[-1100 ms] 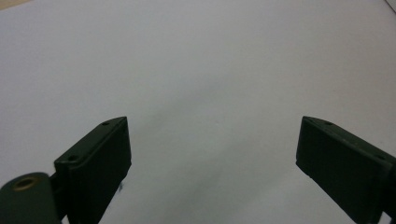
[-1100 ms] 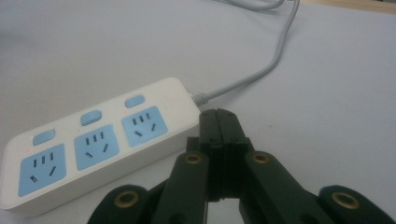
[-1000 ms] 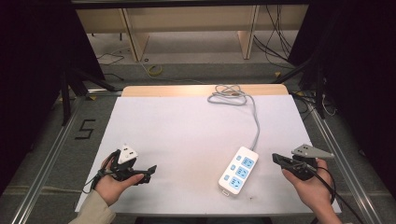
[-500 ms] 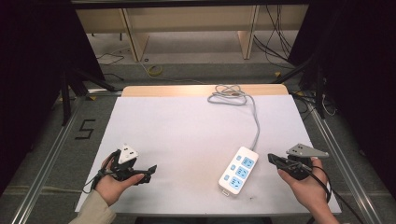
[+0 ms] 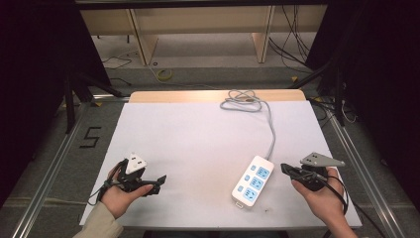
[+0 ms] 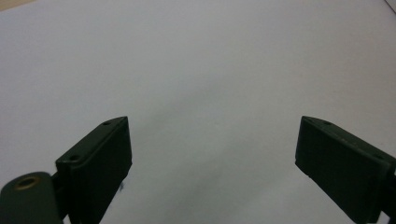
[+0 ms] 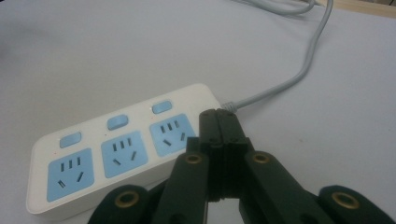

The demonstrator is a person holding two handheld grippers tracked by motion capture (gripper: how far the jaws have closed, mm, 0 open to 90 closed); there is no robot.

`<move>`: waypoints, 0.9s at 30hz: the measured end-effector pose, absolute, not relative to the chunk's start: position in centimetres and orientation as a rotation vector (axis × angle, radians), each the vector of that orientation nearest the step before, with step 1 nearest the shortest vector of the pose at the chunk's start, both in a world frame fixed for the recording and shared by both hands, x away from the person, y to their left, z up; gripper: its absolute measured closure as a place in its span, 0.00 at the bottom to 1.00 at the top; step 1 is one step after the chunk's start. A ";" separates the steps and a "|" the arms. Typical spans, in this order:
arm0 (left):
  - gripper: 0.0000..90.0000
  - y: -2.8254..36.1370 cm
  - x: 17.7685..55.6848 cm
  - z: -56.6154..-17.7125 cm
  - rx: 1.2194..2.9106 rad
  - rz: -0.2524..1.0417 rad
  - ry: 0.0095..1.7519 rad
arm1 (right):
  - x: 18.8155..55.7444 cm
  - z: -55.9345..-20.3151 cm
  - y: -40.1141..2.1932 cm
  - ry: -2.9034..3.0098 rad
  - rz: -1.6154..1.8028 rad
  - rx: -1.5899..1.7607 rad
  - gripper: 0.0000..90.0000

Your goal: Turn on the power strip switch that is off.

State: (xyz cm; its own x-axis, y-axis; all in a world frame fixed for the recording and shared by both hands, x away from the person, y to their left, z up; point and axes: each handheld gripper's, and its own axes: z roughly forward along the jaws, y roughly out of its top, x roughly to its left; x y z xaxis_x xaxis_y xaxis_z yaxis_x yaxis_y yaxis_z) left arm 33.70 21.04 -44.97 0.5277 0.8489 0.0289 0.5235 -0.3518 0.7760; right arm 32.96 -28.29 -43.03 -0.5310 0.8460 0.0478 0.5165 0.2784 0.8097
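A: You're looking at a white power strip (image 5: 252,181) with three blue sockets, lying flat on the near right part of the worktop (image 5: 198,144), just beside your right gripper (image 5: 286,168). I'm judging it light, rigid and smooth-sided, so it is likely sliding rather than lifting if you nudge it.

B: And where are you suggesting I take hold?

A: Across the narrow body, on the two long edges, away from the switches. The grey cable (image 5: 270,129) is running from its far end to a loose coil at the worktop's far edge, so it is probably dragging a little on any move.

B: My grippers?

A: Your right gripper is clenched on nothing, jaws pressed together, pointing at the strip. Your left gripper (image 5: 159,179) is spread wide over bare white surface, well apart from the strip.

A: Around you, the covering is looking matt and slightly scuffed; beyond it, wooden shelving (image 5: 198,20) and floor cables (image 5: 292,29) are sitting in dim light.
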 end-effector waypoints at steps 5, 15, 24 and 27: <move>0.12 21.0 33.7 -45.0 2.032 0.566 1.113 | 33.0 -43.0 -28.1 2.171 1.143 1.225 1.00; 0.12 21.0 33.7 -45.0 2.034 0.566 1.113 | 33.1 -43.1 -27.5 2.189 1.141 1.214 1.00; 0.12 21.0 33.7 -45.0 2.031 0.567 1.112 | 33.2 -43.1 -27.1 2.201 1.142 1.203 1.00; 0.12 21.0 33.7 -45.0 2.032 0.567 1.113 | 33.3 -43.1 -26.9 2.207 1.144 1.200 1.00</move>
